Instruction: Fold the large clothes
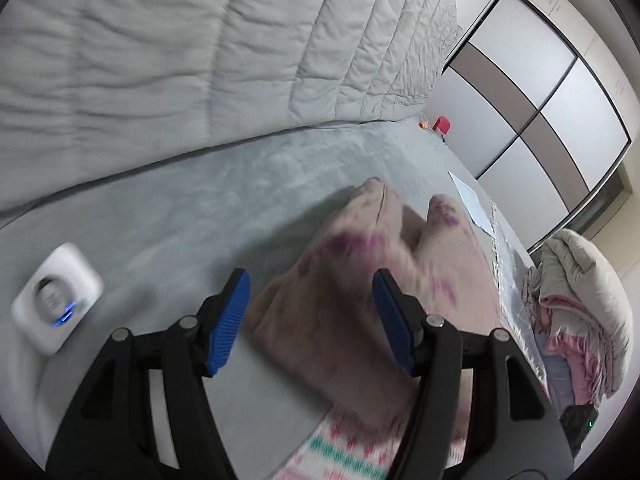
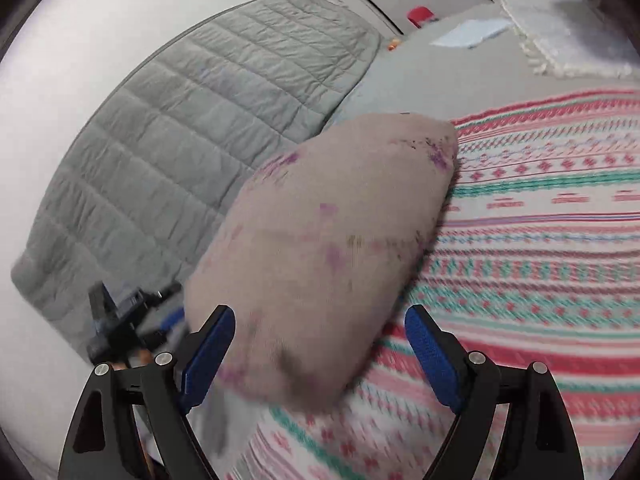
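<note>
A knitted garment with pink, red and green pattern bands [image 2: 540,240] lies spread on the grey bed cover; its edge shows at the bottom of the left wrist view [image 1: 344,452]. A part of it is turned over, showing its beige inside with purple marks [image 2: 332,232], also seen in the left wrist view [image 1: 360,280]. My left gripper [image 1: 310,320] is open, its blue pads either side of the beige fold. My right gripper [image 2: 320,356] is open around the near end of the fold. The left gripper's black frame shows in the right wrist view [image 2: 120,328].
A grey quilted duvet [image 1: 200,48] lies along the bed's far side. A white square device [image 1: 56,304] sits on the grey cover [image 1: 180,208] at left. A pile of clothes and bedding [image 1: 580,288] lies at right. A red object [image 1: 442,124], papers [image 1: 472,200] and wardrobe doors [image 1: 540,92] are beyond.
</note>
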`<state>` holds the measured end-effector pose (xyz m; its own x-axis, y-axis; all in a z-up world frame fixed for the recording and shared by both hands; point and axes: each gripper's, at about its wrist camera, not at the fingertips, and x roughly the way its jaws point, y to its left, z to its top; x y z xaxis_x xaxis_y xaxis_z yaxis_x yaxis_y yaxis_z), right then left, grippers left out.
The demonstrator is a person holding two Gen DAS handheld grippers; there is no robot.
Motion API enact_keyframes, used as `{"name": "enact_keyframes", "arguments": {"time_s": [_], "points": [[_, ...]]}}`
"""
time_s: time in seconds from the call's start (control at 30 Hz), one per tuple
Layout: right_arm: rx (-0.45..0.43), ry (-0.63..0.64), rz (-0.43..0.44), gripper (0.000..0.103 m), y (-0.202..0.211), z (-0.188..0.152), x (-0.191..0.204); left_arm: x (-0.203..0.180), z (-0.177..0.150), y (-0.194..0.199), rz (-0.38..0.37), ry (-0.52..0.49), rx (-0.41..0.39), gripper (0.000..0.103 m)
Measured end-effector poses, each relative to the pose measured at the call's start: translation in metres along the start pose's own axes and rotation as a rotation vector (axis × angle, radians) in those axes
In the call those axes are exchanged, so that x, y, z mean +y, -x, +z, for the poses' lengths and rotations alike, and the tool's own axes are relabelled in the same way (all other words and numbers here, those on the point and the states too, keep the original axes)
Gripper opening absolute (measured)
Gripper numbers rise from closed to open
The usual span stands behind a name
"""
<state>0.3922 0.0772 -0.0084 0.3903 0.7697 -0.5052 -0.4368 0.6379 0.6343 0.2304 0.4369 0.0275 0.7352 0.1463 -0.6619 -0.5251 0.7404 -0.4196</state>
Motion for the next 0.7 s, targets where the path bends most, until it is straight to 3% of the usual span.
{"name": "enact_keyframes", "arguments": {"time_s": [0.13,0.27,0.3,0.37,0.5,0.7], "points": [[0.007,0.062,-0.052,0.088,0.064,-0.050,0.008,-0.014,-0.050,0.042,0.010,-0.059,-0.028,0.067],[-0.033,0.085,-0.084,0.088,0.126,-0.091,0.022,-0.040,-0.114,0.086,-0.029,-0.112,-0.026,0.070],[-0.052,0.104,-0.084,0.088,0.142,-0.100,0.031,-0.050,-0.132,0.099,-0.036,-0.151,-0.026,0.073],[-0.076,0.151,-0.087,0.089,0.163,-0.113,0.047,-0.069,-0.161,0.120,-0.028,-0.240,-0.046,0.088],[-0.124,0.284,-0.106,0.095,0.195,-0.147,0.083,-0.089,-0.211,0.160,0.032,-0.407,-0.118,0.097],[-0.197,0.383,-0.185,0.097,0.212,-0.193,0.096,-0.077,-0.245,0.191,0.165,-0.422,-0.198,0.098]]}}
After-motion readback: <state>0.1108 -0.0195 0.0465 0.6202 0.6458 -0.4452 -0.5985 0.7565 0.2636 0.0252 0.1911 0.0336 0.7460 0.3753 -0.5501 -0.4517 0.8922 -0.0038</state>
